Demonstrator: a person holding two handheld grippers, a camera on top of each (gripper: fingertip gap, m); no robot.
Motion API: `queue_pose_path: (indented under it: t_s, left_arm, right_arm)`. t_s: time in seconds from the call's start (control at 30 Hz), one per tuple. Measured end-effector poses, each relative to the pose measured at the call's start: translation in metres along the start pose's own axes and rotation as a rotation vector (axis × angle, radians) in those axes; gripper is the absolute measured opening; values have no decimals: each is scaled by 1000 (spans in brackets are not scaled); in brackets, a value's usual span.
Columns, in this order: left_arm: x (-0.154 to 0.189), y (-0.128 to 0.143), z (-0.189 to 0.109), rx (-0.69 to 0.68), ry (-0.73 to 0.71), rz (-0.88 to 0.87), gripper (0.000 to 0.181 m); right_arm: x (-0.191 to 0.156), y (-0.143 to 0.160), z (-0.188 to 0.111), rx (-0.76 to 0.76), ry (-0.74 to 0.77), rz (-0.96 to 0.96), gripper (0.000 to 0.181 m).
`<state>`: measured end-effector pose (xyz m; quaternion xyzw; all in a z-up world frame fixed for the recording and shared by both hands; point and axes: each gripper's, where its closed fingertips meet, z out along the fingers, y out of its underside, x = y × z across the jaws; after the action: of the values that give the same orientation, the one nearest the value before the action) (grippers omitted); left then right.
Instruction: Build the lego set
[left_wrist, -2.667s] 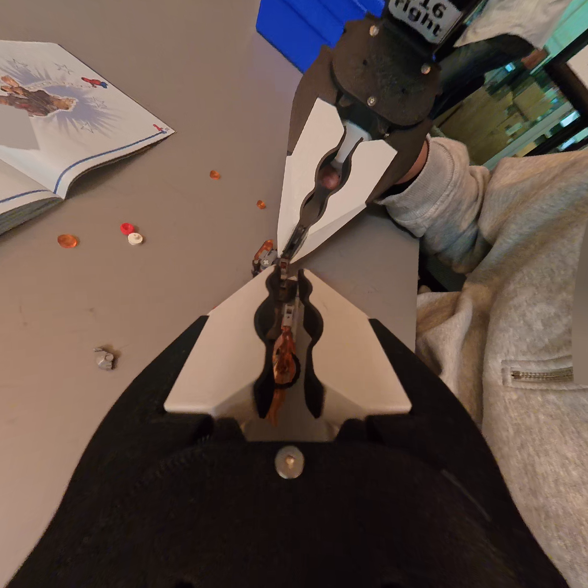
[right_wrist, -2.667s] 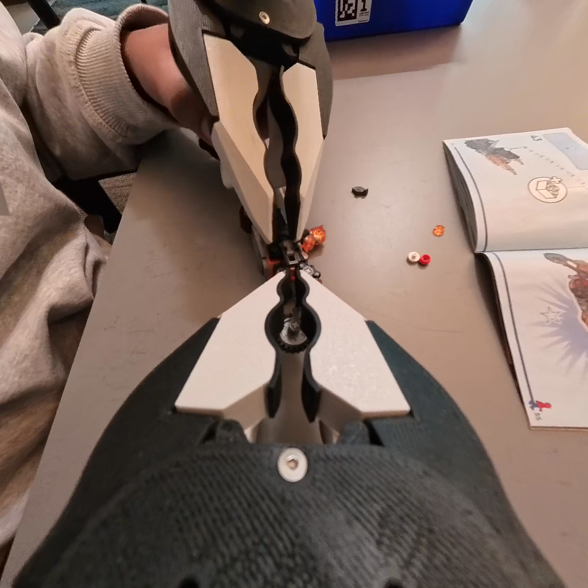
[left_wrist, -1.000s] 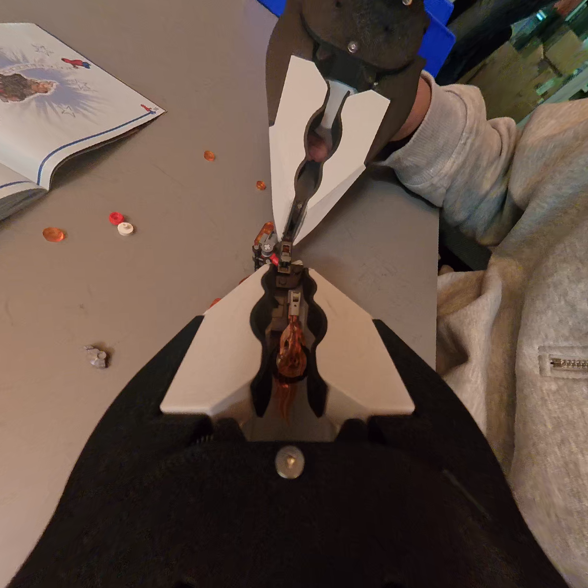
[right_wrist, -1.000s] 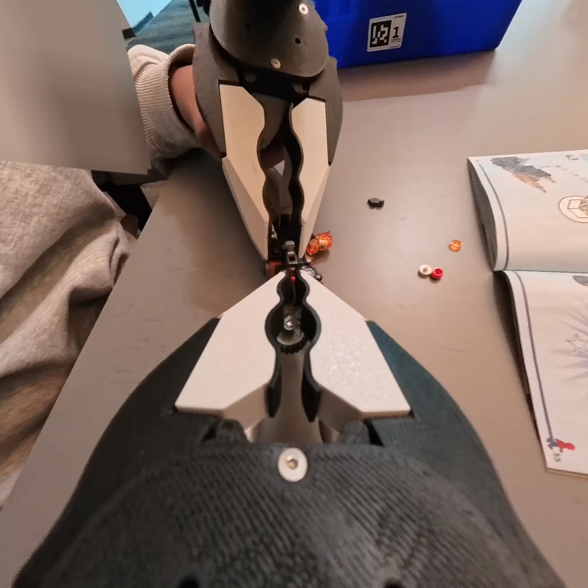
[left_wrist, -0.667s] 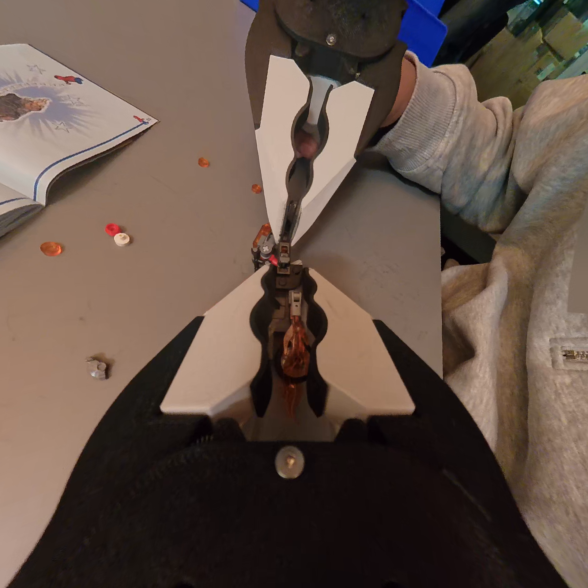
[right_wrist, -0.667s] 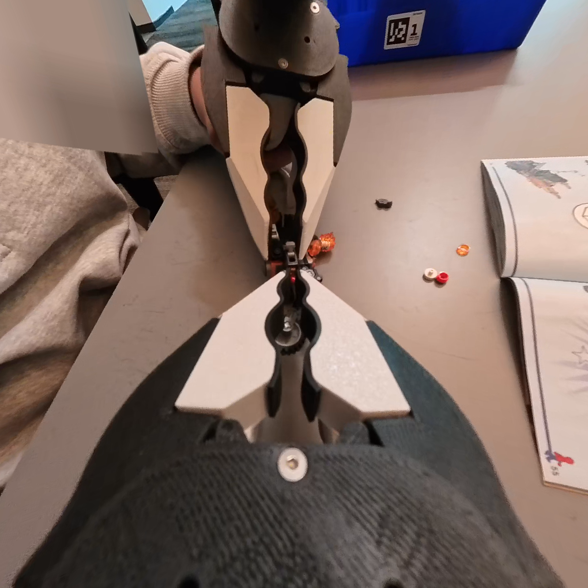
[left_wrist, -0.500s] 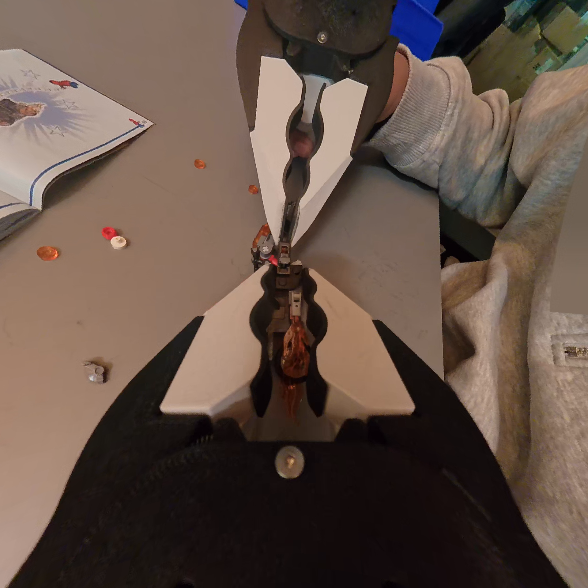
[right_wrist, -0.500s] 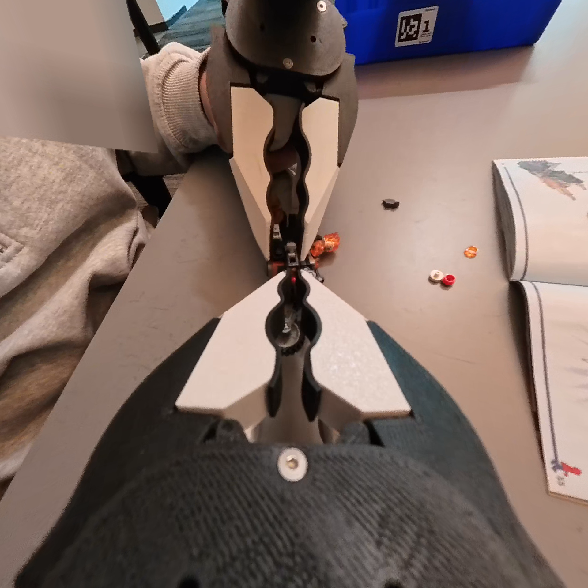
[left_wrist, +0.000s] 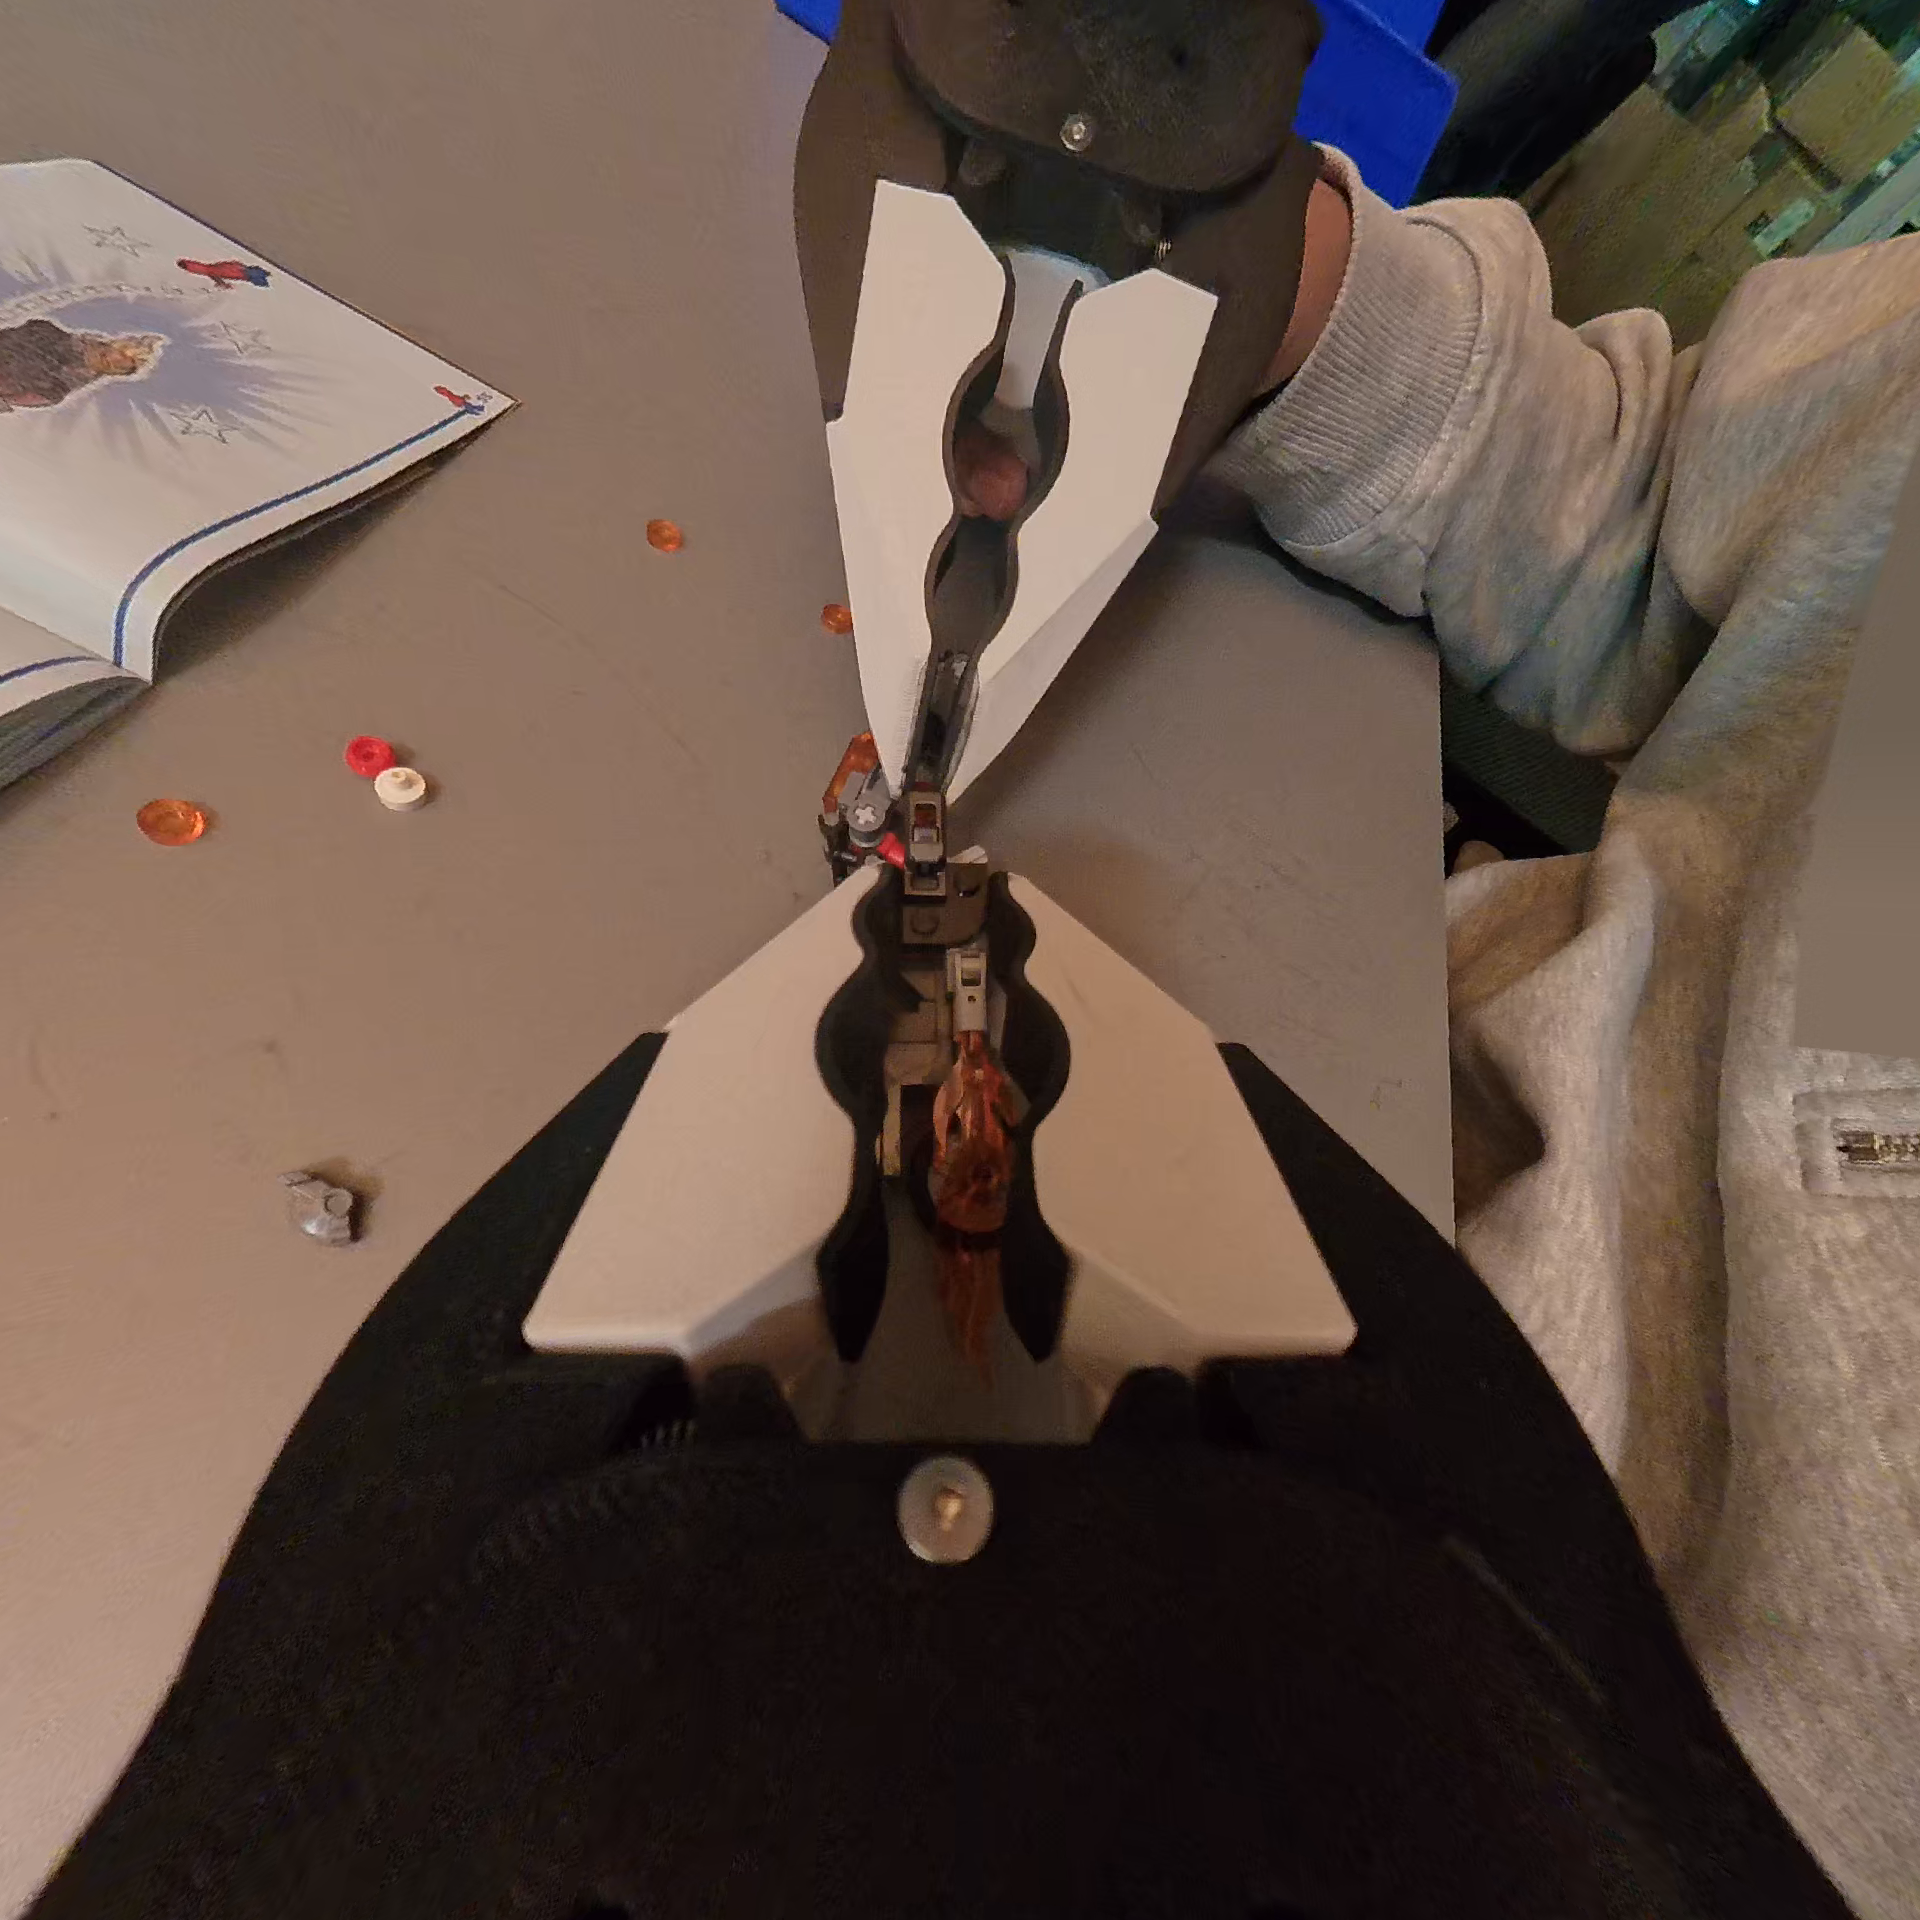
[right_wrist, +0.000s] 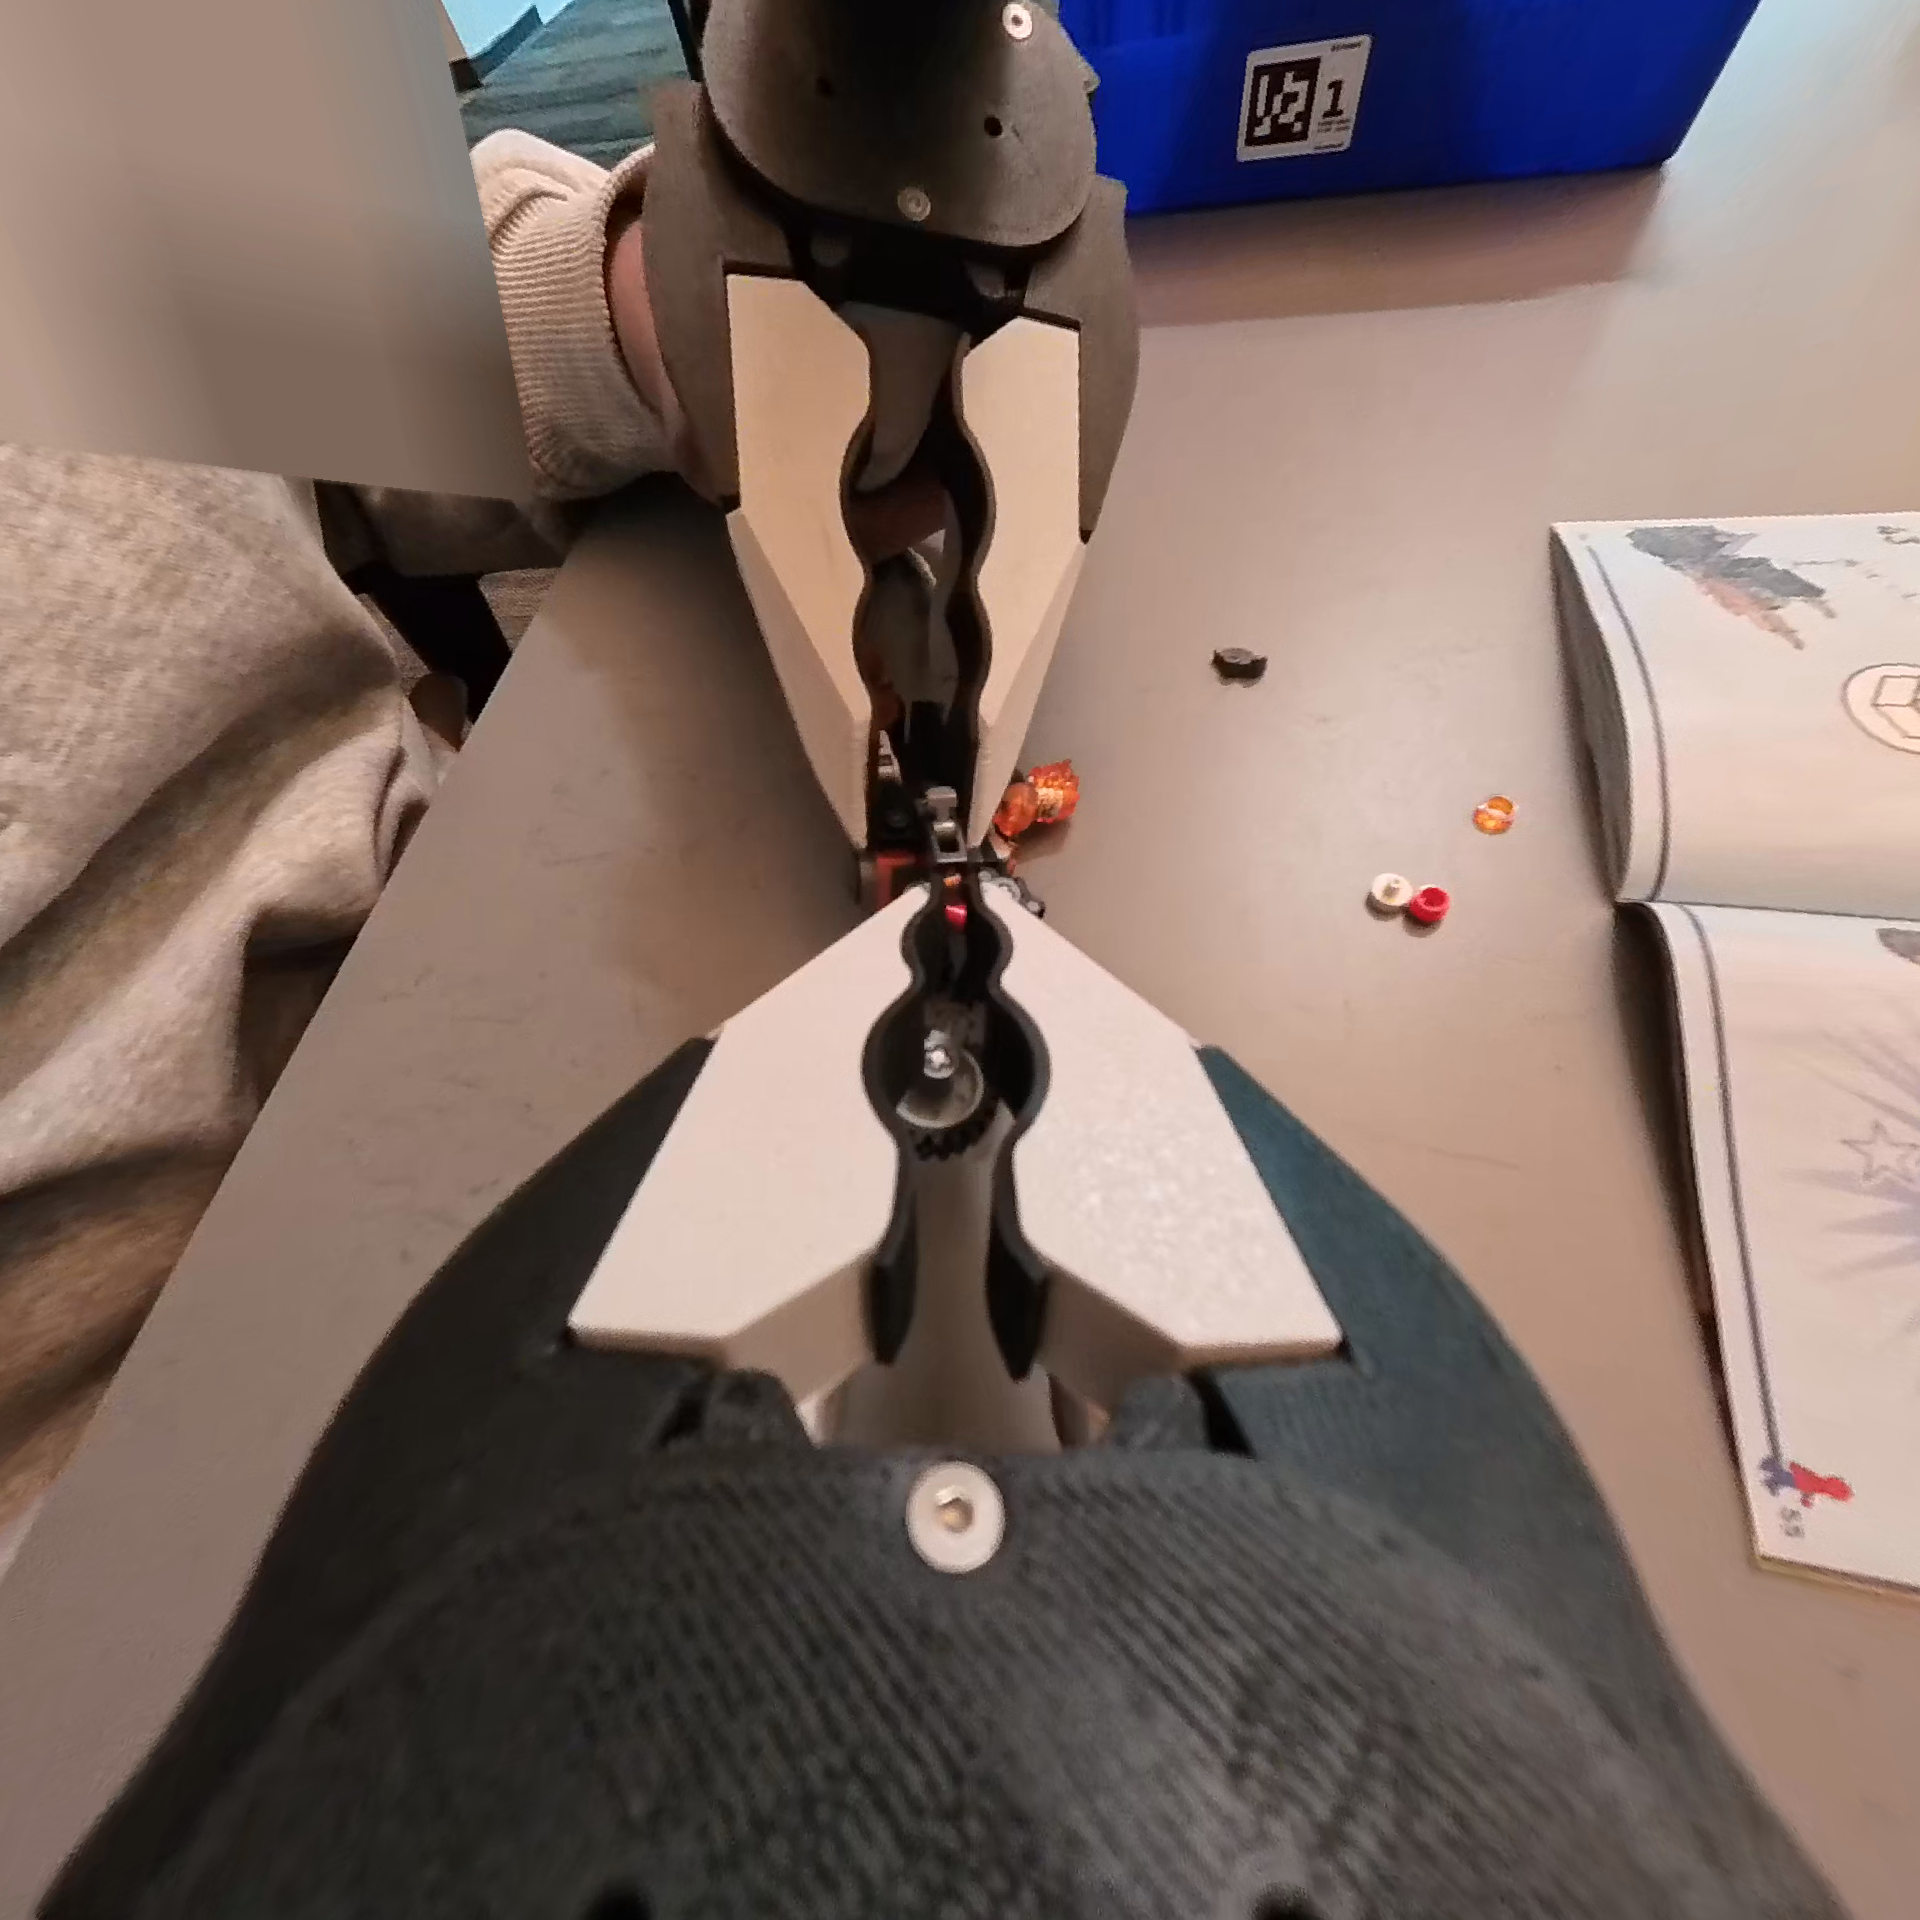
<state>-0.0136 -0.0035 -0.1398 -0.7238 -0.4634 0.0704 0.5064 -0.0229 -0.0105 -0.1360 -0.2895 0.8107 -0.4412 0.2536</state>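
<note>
My left gripper (left_wrist: 925, 883) is shut on a small lego build of grey and black parts with an orange flame piece (left_wrist: 971, 1132) showing between its fingers. My right gripper (right_wrist: 951, 902) is shut on a dark lego part with a small grey toothed wheel (right_wrist: 940, 1081). The two grippers meet tip to tip just above the grey table. The right gripper (left_wrist: 928, 774) comes from the top in the left wrist view. The left gripper (right_wrist: 920, 821) does the same in the right wrist view. The parts touch at the tips (left_wrist: 920, 831). An orange flame cluster (right_wrist: 1039, 805) sticks out beside the joint.
An open instruction booklet (left_wrist: 156, 416) (right_wrist: 1766, 831) lies on the table. Loose pieces lie about: red (left_wrist: 367, 755) and white (left_wrist: 401, 788) round studs, orange clear studs (left_wrist: 171, 821), a grey piece (left_wrist: 324, 1205), a black piece (right_wrist: 1238, 662). A blue bin (right_wrist: 1455, 83) stands behind. A person's grey sleeves border the table edge.
Both grippers stay shut and tip to tip. The right gripper has swung more upright and closer in the left wrist view. The flame piece in my left gripper has turned slightly.
</note>
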Motion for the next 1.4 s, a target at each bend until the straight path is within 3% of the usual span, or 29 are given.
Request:
queue_pose_path:
  t_s: [0.47,0.6,0.73,0.9,1.07,1.2,1.4]
  left_arm:
    - [-1,0,0,5,-1,-15,15]
    - [-1,0,0,5,-4,-15,15]
    - [-1,0,0,7,-7,-16,15]
    - [-1,0,0,9,-11,-16,15]
    - [-1,0,0,10,-16,-16,15]
    - [-1,0,0,10,-17,-16,15]
    - [-1,0,0,11,-21,-13,15]
  right_arm:
    - [6,2,-7,1,47,16,0]
    - [5,-7,-23,39,105,55,2]
    - [-1,-10,-49,69,255,171,5]
    - [-42,37,-69,-64,377,157,9]
    - [-88,81,-59,-186,365,201,15]
    - [-102,84,-47,-163,344,180,16]
    - [-94,81,-41,-178,357,106,6]
